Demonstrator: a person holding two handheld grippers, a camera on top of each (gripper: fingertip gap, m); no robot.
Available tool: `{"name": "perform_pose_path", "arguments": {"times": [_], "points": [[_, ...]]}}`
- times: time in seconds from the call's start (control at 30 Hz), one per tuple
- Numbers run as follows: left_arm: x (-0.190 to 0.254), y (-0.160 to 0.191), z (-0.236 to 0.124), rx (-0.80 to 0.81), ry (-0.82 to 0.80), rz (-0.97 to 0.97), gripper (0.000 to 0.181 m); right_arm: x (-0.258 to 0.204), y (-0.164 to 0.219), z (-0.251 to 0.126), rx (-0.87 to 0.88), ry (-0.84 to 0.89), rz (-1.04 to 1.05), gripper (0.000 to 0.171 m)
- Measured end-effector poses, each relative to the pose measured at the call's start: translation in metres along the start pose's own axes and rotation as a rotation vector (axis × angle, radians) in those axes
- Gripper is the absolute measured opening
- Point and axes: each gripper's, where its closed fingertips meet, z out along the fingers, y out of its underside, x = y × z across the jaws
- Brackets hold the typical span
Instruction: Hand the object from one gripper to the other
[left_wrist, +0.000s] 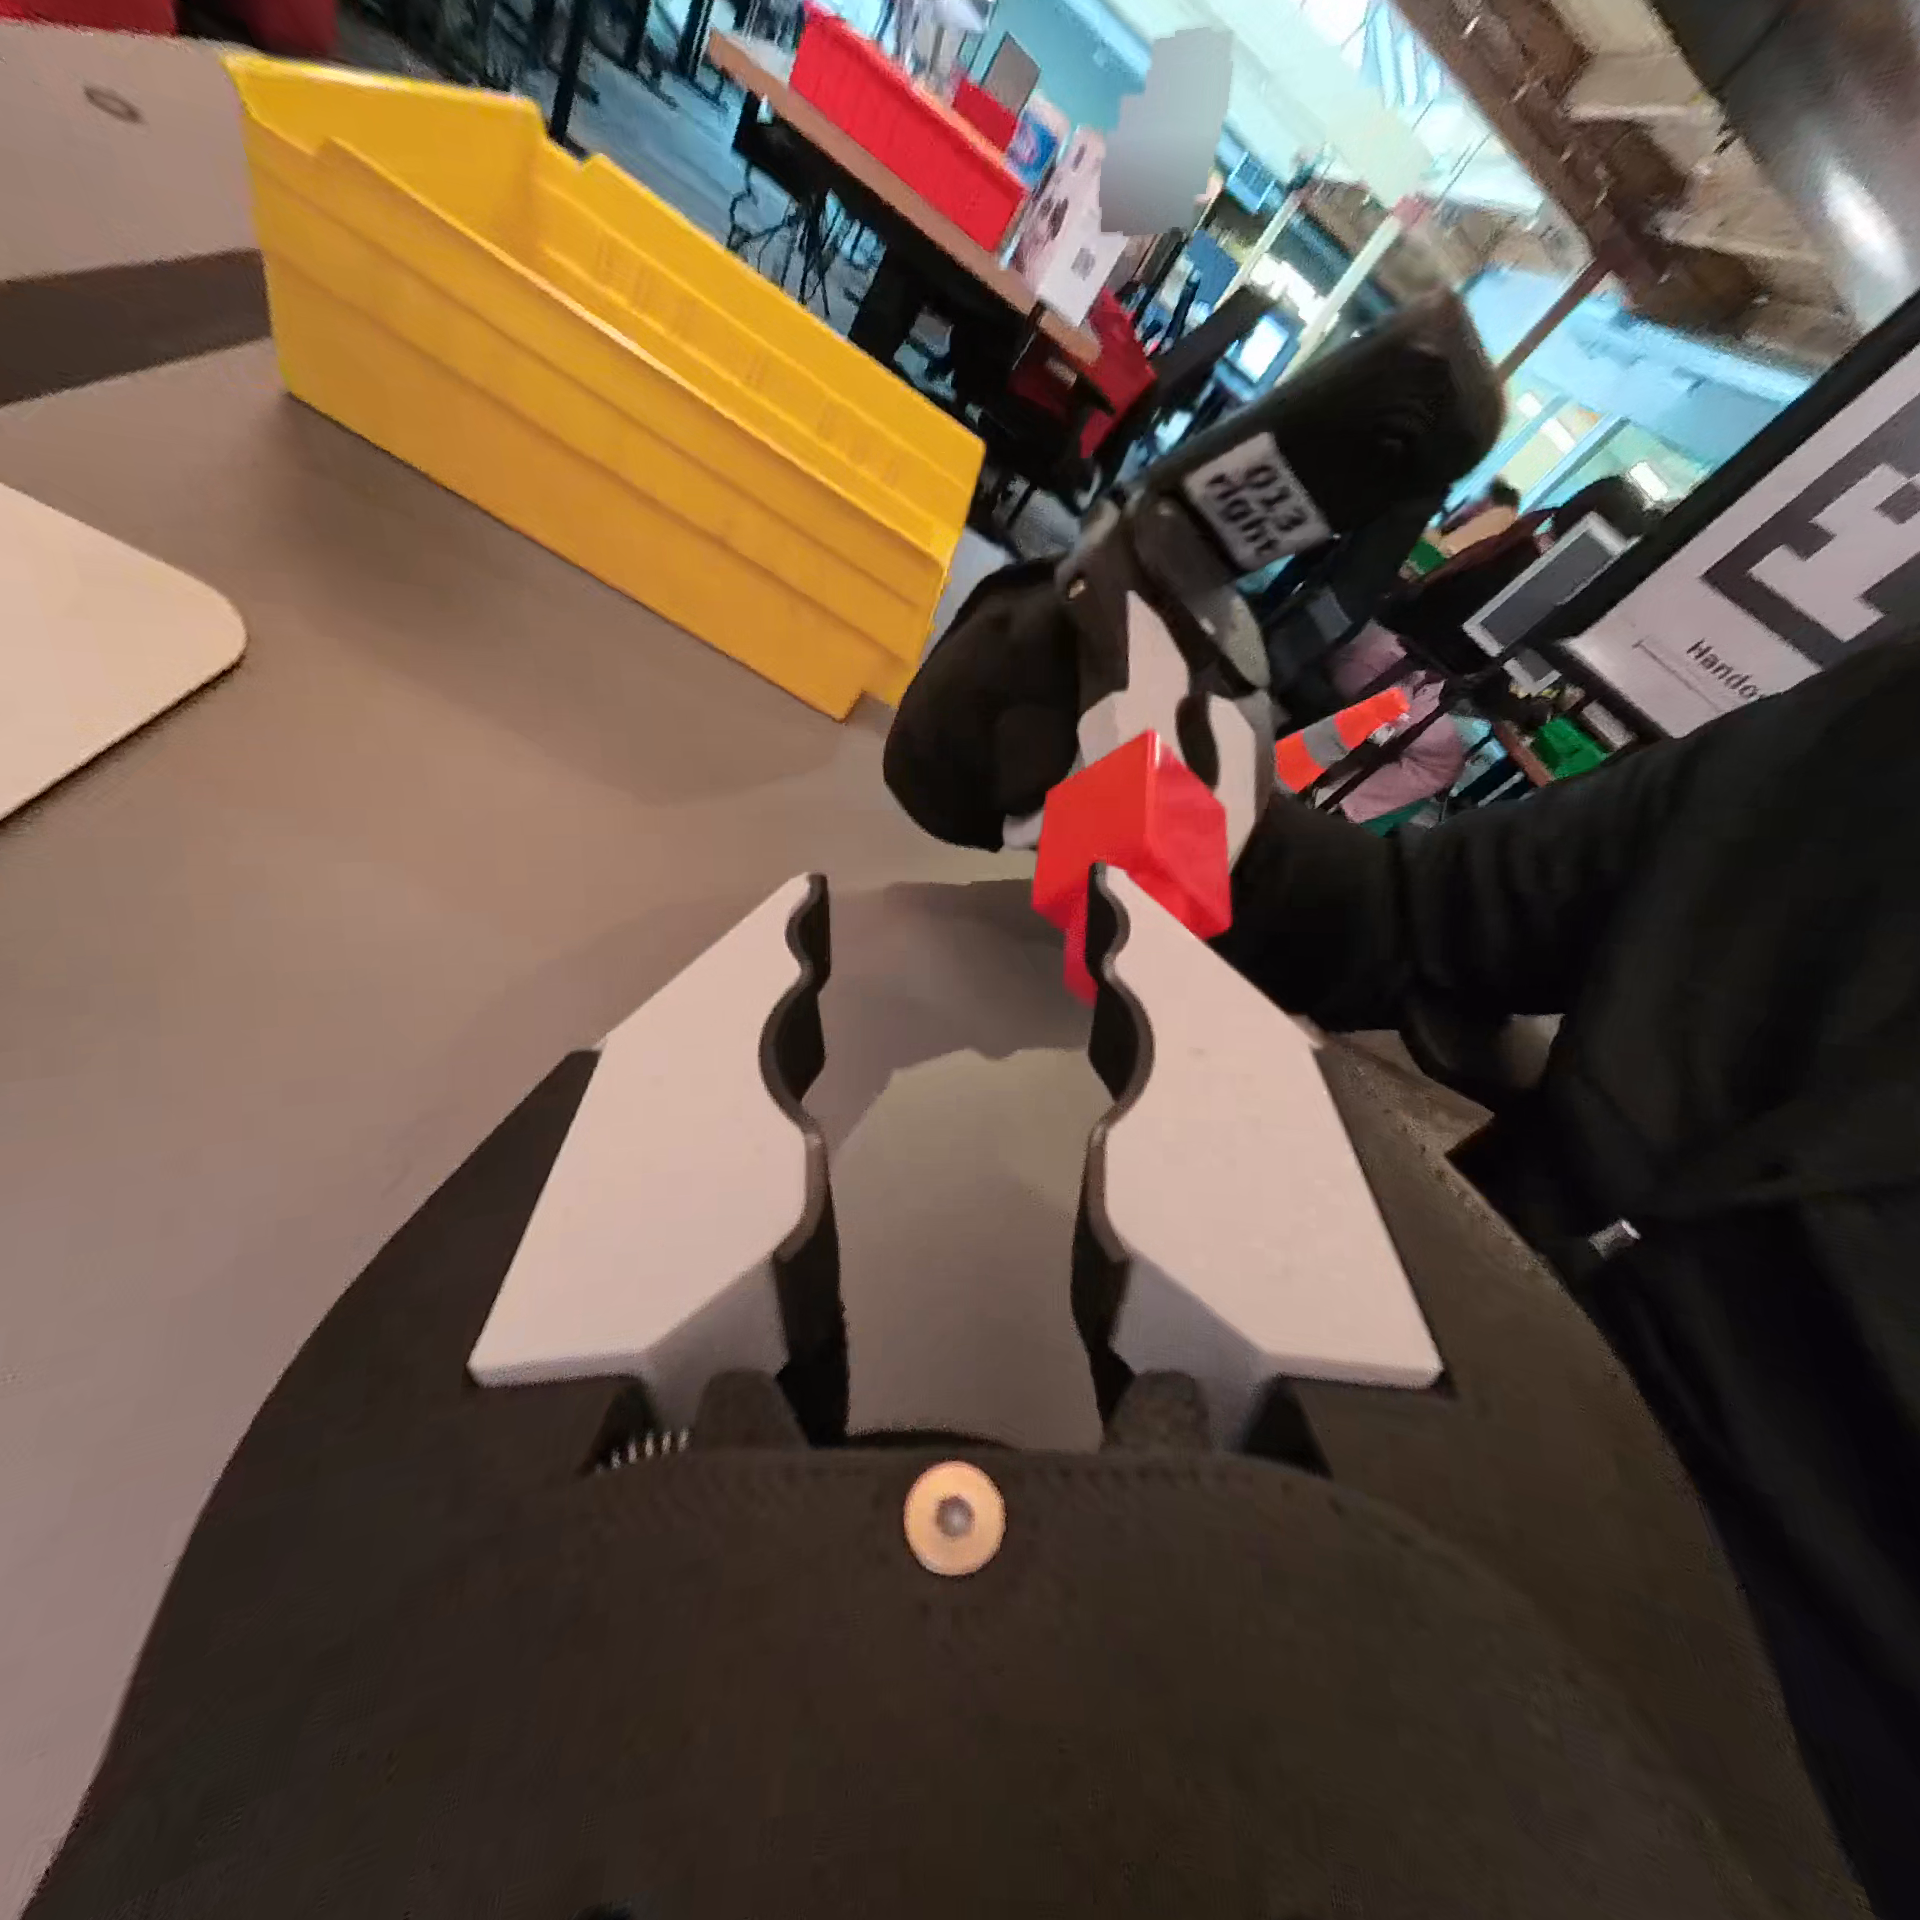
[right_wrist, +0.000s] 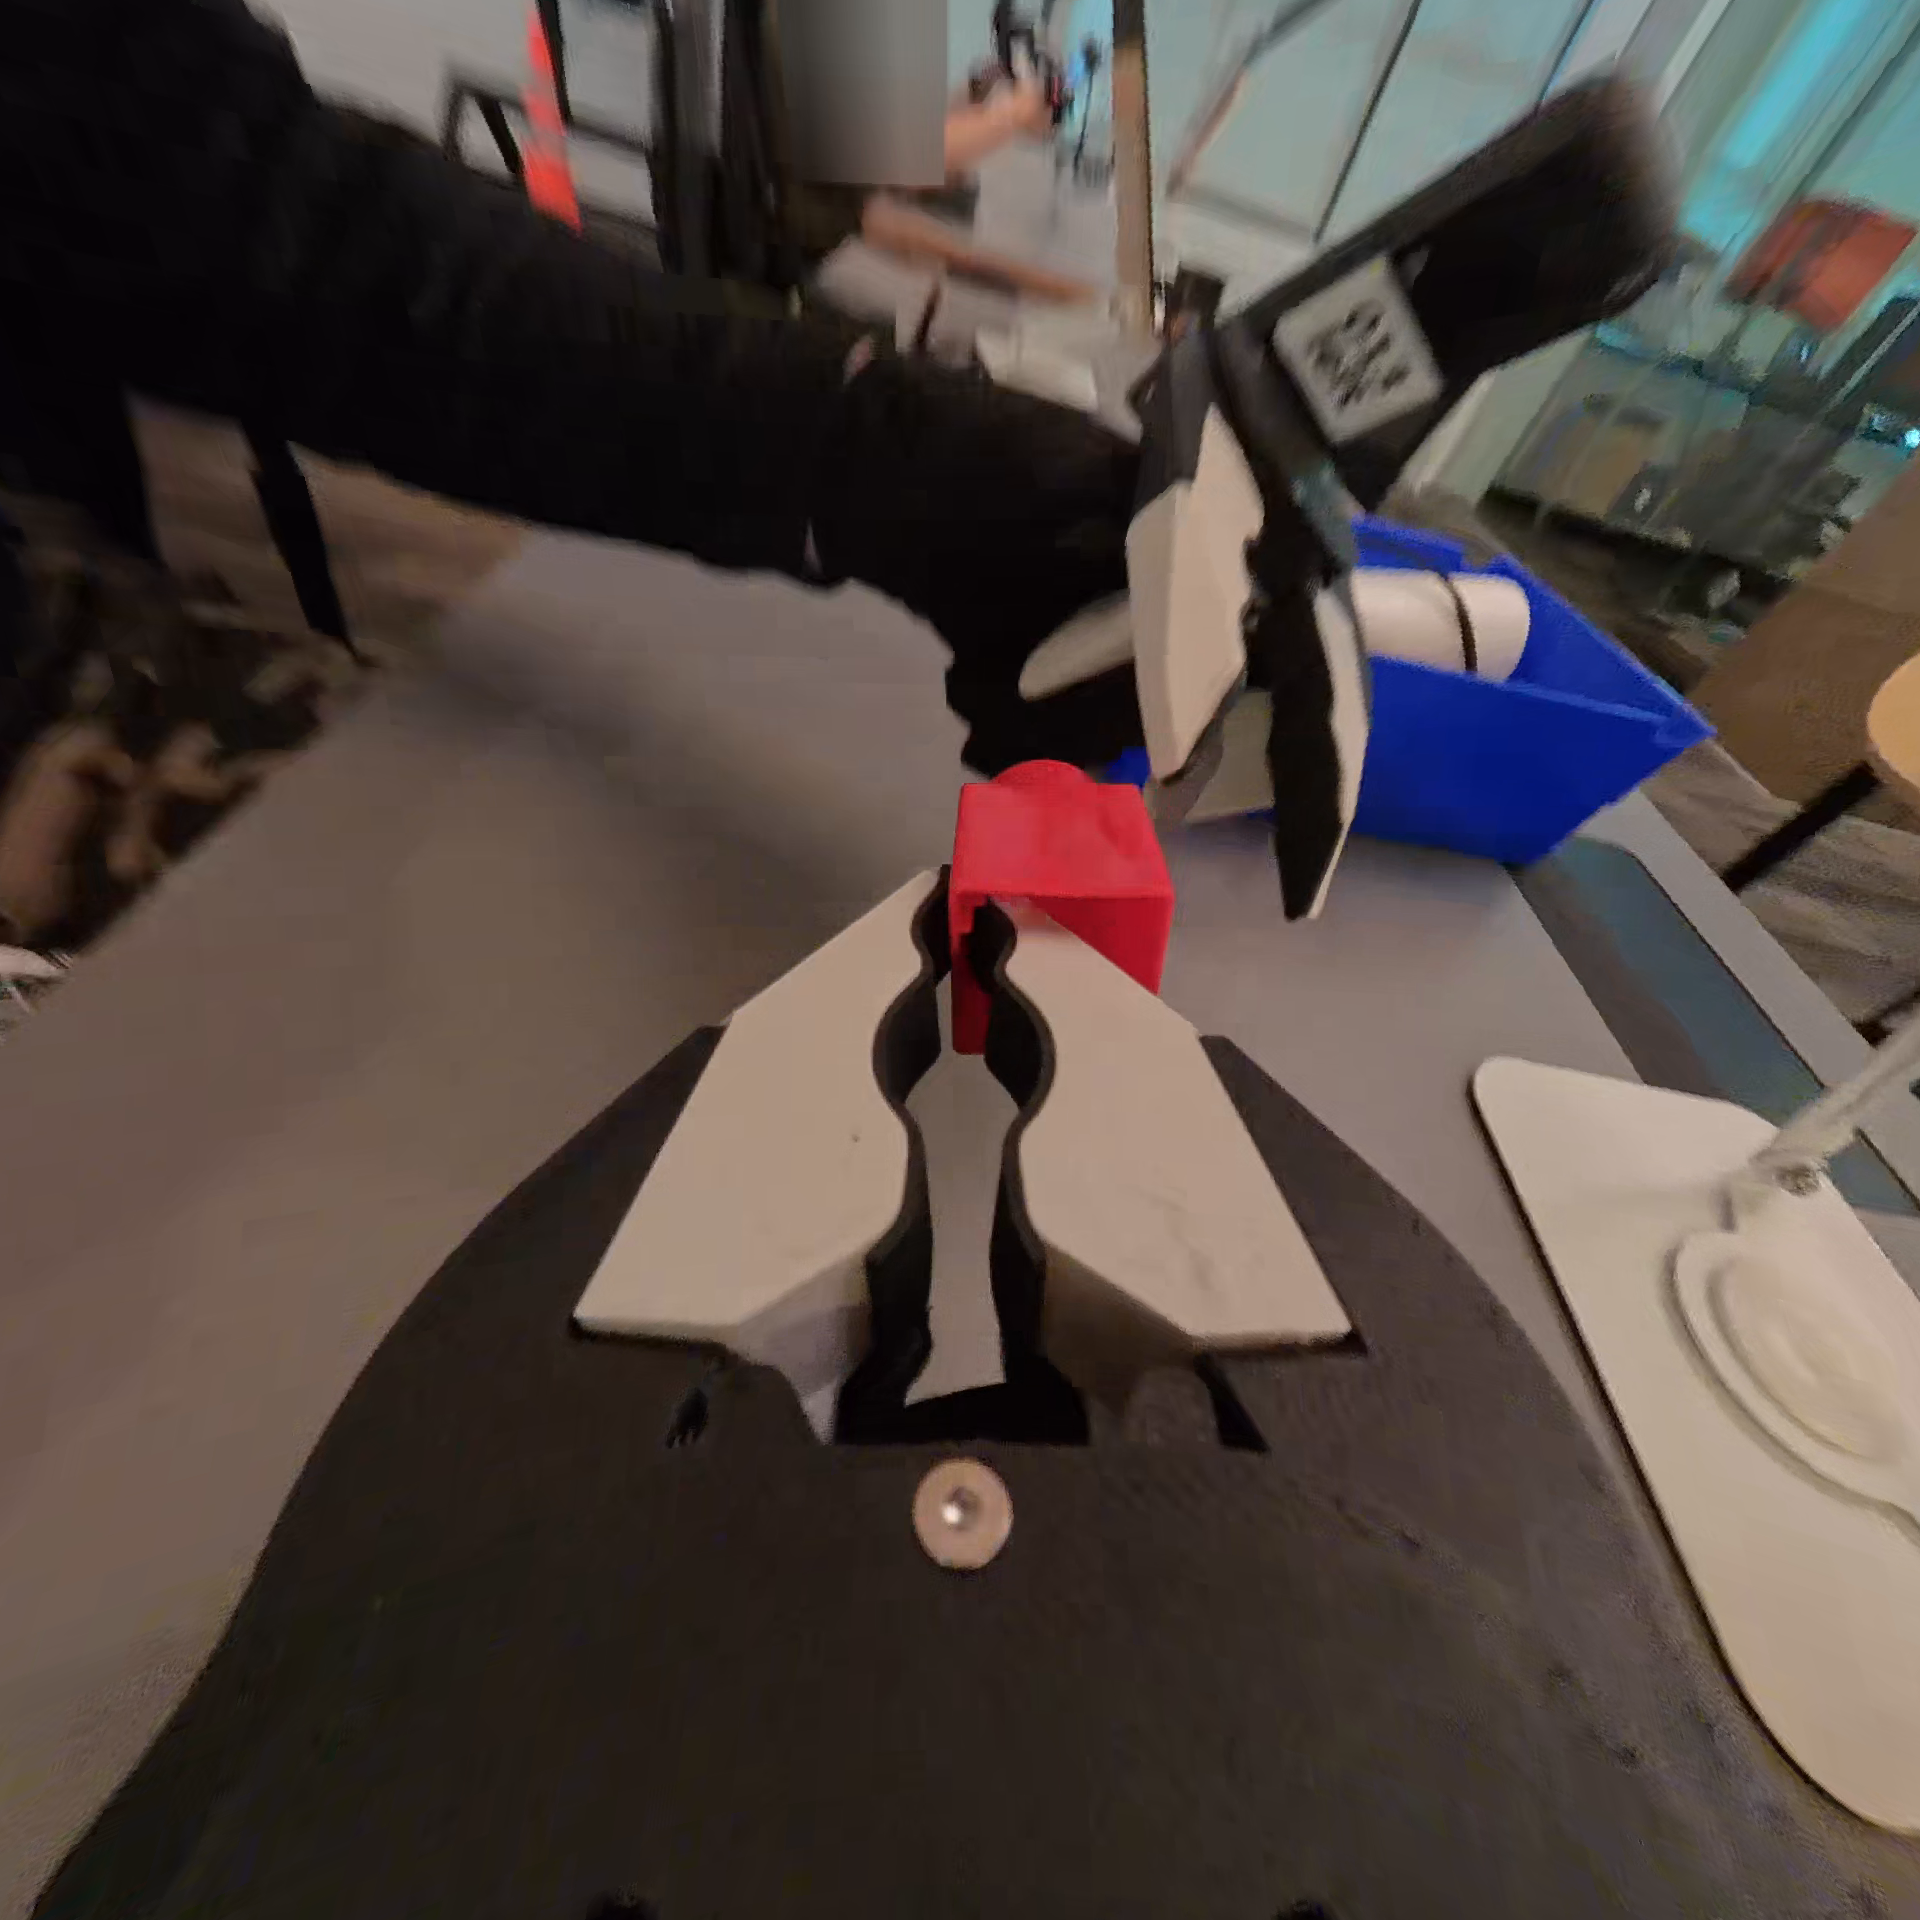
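Right gripper (right_wrist: 971, 914) clamps red block (right_wrist: 1060, 883); left gripper (left_wrist: 961, 899) spread, empty; grey table (left_wrist: 416, 935), yellow bin (left_wrist: 582, 364).

- Bare grey table (left_wrist: 436, 935) lies open at lower left of the left wrist view.
- Yellow bin (left_wrist: 582, 353) blocks the upper left.
- Blue bin (right_wrist: 1507, 727) blocks the right wrist view's upper right.

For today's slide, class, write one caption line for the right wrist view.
Right hand-held gripper clamps a red block above the grey table, left hand-held gripper open nearby.
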Motion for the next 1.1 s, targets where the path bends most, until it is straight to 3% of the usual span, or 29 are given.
{"name": "perform_pose_path", "arguments": {"times": [0.23,0.37,0.43,0.5,0.63,0.77,1.1], "points": [[0.008,-0.001,0.002,-0.131,-0.024,0.05,0.053,0.011,0.044,0.019,-0.348,0.167,-0.272,0.0],[-0.004,0.005,0.006,-0.212,-0.167,0.031,0.058,0.036,0.056,0.017,-0.486,0.343,-0.405,0.0],[-0.012,0.013,0.009,-0.249,-0.234,0.01,0.071,0.048,0.057,0.013,-0.542,0.439,-0.474,0.0],[-0.017,0.012,0.013,-0.218,-0.29,0.015,0.086,0.056,0.053,0.011,-0.553,0.514,-0.519,0.0],[-0.021,0.005,0.022,-0.095,-0.361,0.059,0.091,0.069,0.043,0.007,-0.565,0.663,-0.535,0.0],[-0.026,-0.002,0.024,-0.003,-0.427,0.103,0.081,0.078,0.041,-0.001,-0.593,0.739,-0.541,0.0],[-0.025,-0.007,0.022,0.042,-0.393,0.149,0.06,0.08,0.036,-0.003,-0.575,0.772,-0.56,0.0]]}}
